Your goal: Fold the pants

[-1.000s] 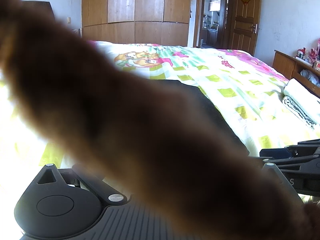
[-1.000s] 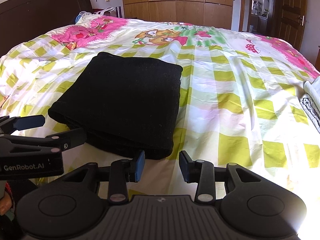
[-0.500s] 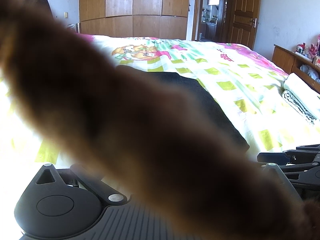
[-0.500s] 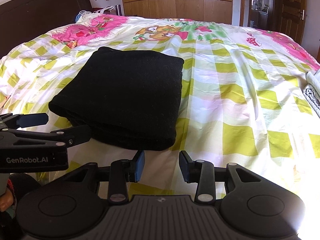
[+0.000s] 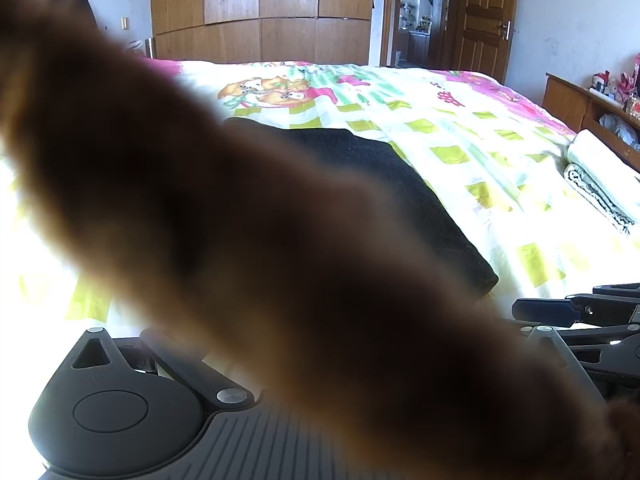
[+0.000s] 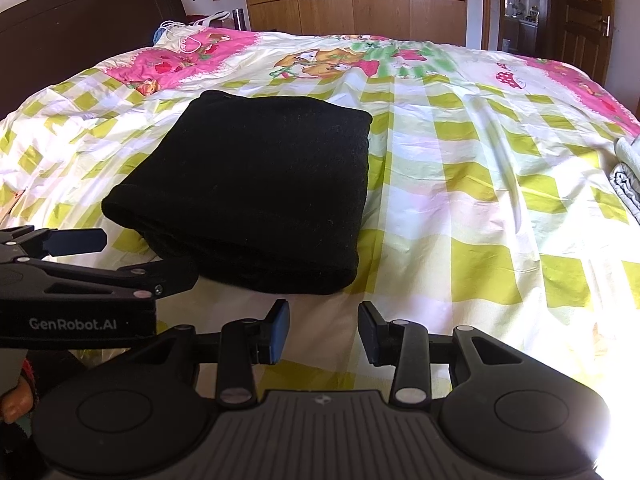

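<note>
The black, thick-knit pants (image 6: pixel 256 184) lie folded into a compact, roughly rectangular bundle of several layers, flat on the bed's checked yellow-green and white cover (image 6: pixel 460 200), left of the bed's middle in the right wrist view. The rounded fold edge, with stacked layers showing, faces the near side of the bed; the far corners look squared and the top surface smooth. In the left wrist view only the bundle's right part (image 5: pixel 400 184) shows, the rest being hidden by a blurred brown shape.
</note>
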Demonstrator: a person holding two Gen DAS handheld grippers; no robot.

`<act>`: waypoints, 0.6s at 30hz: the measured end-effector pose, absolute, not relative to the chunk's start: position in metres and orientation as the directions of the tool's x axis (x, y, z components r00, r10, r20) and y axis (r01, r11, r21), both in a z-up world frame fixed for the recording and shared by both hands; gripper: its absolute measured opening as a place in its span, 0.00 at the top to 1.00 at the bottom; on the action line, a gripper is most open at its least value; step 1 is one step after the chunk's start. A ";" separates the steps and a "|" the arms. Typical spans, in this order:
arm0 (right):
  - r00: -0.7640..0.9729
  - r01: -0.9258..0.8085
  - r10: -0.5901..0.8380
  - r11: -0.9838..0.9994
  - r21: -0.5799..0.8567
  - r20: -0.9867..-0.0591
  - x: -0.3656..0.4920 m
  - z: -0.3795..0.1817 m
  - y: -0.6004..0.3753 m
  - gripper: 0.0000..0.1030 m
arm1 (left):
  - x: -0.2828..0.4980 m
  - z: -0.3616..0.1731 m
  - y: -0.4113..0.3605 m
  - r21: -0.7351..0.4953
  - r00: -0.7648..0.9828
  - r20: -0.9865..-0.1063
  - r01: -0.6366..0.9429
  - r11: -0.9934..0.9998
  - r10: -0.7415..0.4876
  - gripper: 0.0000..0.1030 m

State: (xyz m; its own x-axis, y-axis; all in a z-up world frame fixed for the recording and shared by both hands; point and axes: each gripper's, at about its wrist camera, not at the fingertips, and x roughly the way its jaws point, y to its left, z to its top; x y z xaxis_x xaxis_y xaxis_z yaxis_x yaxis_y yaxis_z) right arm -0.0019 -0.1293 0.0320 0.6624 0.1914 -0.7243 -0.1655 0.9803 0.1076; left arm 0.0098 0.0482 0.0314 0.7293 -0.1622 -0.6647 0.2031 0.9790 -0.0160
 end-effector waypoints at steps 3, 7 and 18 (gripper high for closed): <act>0.661 -0.167 0.193 0.980 0.108 -0.725 -0.002 0.032 -0.129 0.51 | 0.010 0.031 0.048 -0.021 0.725 -0.669 0.202 0.979 -0.164 0.01; 0.660 -0.167 0.194 0.980 0.110 -0.726 -0.002 0.031 -0.129 0.51 | 0.012 0.031 0.050 -0.035 0.718 -0.674 0.202 0.979 -0.173 0.01; 0.660 -0.161 0.193 0.980 0.114 -0.726 -0.003 0.030 -0.131 0.51 | 0.014 0.029 0.049 -0.044 0.707 -0.683 0.210 0.977 -0.182 0.01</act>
State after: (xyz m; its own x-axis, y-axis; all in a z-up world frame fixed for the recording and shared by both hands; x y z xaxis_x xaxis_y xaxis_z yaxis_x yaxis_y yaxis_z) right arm -0.0028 -0.1310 0.0296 0.6602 0.1927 -0.7259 -0.1612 0.9804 0.1136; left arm 0.0138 0.0490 0.0290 0.7069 -0.1824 -0.6834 0.2099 0.9768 -0.0435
